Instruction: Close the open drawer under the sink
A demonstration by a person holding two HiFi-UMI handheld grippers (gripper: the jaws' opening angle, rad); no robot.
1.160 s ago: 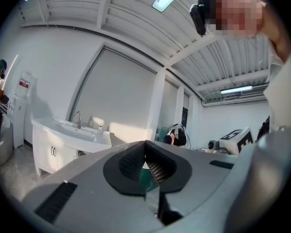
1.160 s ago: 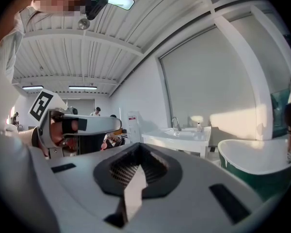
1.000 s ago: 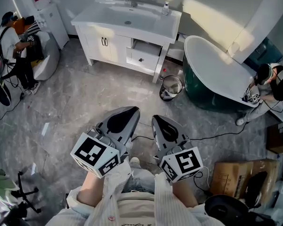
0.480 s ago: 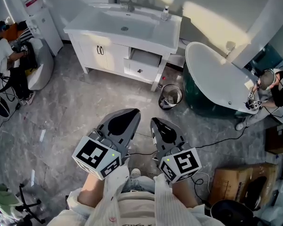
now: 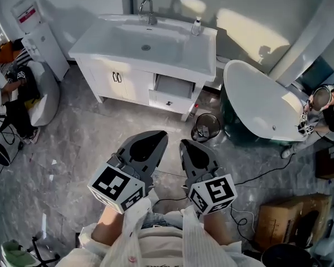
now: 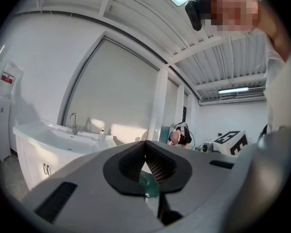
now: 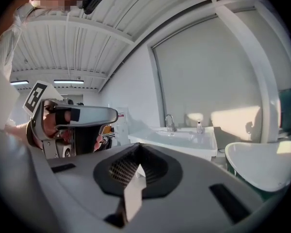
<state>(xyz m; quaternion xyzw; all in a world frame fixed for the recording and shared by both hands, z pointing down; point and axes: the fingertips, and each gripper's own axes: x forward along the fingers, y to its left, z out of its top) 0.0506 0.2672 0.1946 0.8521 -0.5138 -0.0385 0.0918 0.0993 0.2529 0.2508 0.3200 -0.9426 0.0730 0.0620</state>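
Note:
The white sink cabinet (image 5: 119, 82) stands at the far wall. Its drawer (image 5: 173, 87) on the right side, under the basin, is pulled out and looks empty. My left gripper (image 5: 157, 134) and right gripper (image 5: 187, 144) are held side by side close to my body, well short of the cabinet, both pointing towards it. Each is shut with nothing between its jaws. In the left gripper view the left gripper (image 6: 146, 143) points at the cabinet (image 6: 36, 152). In the right gripper view the right gripper (image 7: 138, 146) points at the basin (image 7: 182, 136).
A small bin (image 5: 205, 128) stands on the floor just right of the drawer. A bathtub (image 5: 260, 107) fills the right side, with a person (image 5: 324, 109) beside it. Another person (image 5: 8, 88) sits at the left. A cable (image 5: 256, 171) crosses the floor; cardboard boxes (image 5: 281, 221) lie at the lower right.
The cabinet and open drawer have come nearer and lower in the head view as I moved towards them. Both grippers keep the same pose, shut.

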